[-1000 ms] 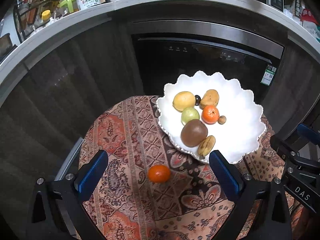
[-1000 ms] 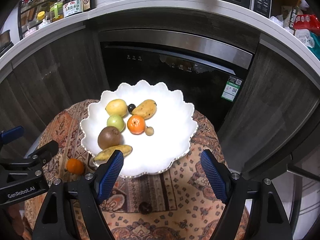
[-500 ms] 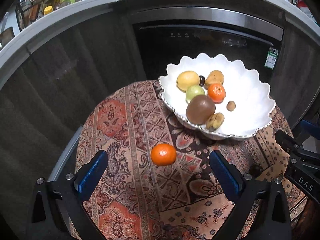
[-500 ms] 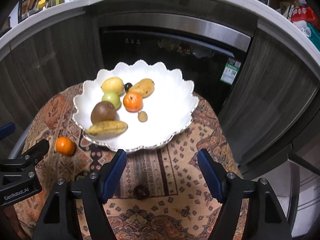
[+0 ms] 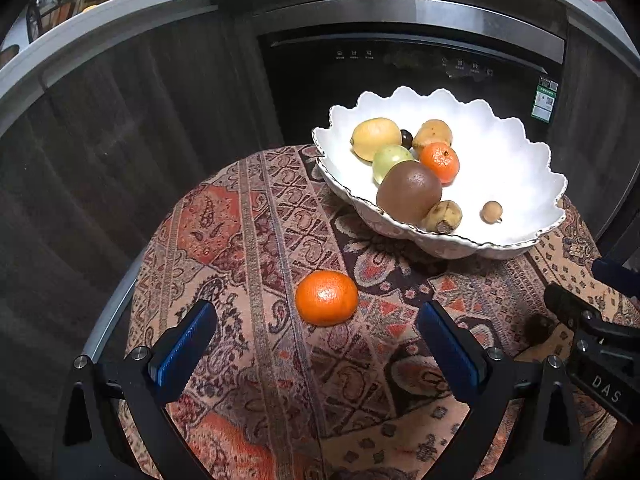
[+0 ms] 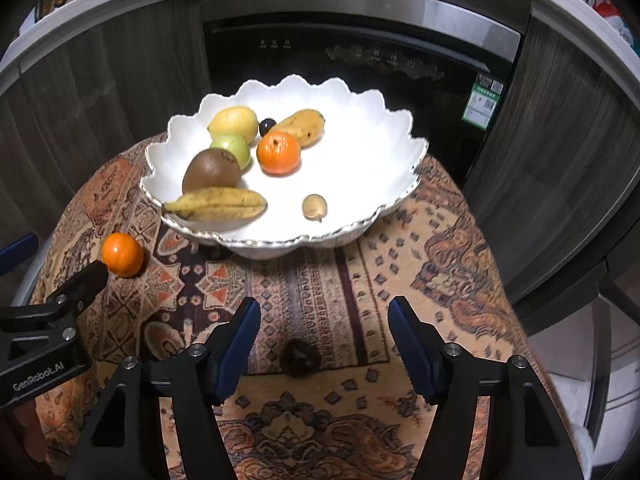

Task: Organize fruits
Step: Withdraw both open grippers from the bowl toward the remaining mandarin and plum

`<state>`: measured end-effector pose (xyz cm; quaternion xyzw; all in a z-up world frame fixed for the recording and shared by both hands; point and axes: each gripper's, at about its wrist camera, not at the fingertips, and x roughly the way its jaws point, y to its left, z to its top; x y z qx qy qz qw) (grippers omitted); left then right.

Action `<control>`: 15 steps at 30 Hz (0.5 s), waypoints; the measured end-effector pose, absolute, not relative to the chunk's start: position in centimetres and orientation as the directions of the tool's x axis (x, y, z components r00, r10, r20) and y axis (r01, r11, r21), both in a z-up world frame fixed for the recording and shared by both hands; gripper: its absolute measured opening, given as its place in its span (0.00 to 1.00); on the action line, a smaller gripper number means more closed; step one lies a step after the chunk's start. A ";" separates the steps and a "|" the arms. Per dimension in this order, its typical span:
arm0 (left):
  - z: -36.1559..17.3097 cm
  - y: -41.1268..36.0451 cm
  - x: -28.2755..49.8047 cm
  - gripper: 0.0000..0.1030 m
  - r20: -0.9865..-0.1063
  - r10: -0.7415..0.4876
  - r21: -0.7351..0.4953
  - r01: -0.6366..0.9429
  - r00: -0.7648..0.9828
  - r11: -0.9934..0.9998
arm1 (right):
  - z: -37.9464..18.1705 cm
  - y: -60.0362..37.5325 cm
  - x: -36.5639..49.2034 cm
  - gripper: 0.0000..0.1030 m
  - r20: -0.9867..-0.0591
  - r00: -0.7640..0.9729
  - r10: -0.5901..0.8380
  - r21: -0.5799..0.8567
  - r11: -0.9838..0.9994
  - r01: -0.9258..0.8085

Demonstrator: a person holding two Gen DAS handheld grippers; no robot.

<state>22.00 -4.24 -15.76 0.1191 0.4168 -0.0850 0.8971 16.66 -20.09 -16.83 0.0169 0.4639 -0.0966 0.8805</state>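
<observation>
on the patterned cloth (image 5: pixel 256 216) at the left, the left gripper (image 5: pixel 316 338) stands with jaws wide and bare, a loose orange (image 5: pixel 326 298) lying on the cloth just beyond its fingertips. further right sits the white scalloped bowl (image 6: pixel 384 128), holding a lemon, green fruit, kiwi (image 6: pixel 211 171), banana (image 6: pixel 218 204), mango, another orange (image 6: pixel 278 153) and a small brown fruit. the right gripper (image 6: pixel 324 340) has its jaws closing, pads touching nothing, over a small dark fruit (image 6: pixel 298 358) on the cloth.

Dark wood cabinets (image 5: pixel 132 128); black built-in appliance (image 6: pixel 360 64); pale countertop (image 5: pixel 100 16) above
</observation>
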 end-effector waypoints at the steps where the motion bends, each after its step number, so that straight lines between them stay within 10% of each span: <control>1: -16.0 -4.1 22.3 1.00 -0.765 -0.052 0.145 0.251 0.642 0.957 | -17.0 -20.0 16.7 0.65 -0.821 0.549 -0.157 -0.060 0.980 0.191; 15: -19.6 -3.6 25.3 0.92 -0.794 -0.064 0.108 0.244 0.605 0.964 | -20.3 -19.2 17.5 0.64 -0.860 0.477 -0.179 -0.047 0.960 0.276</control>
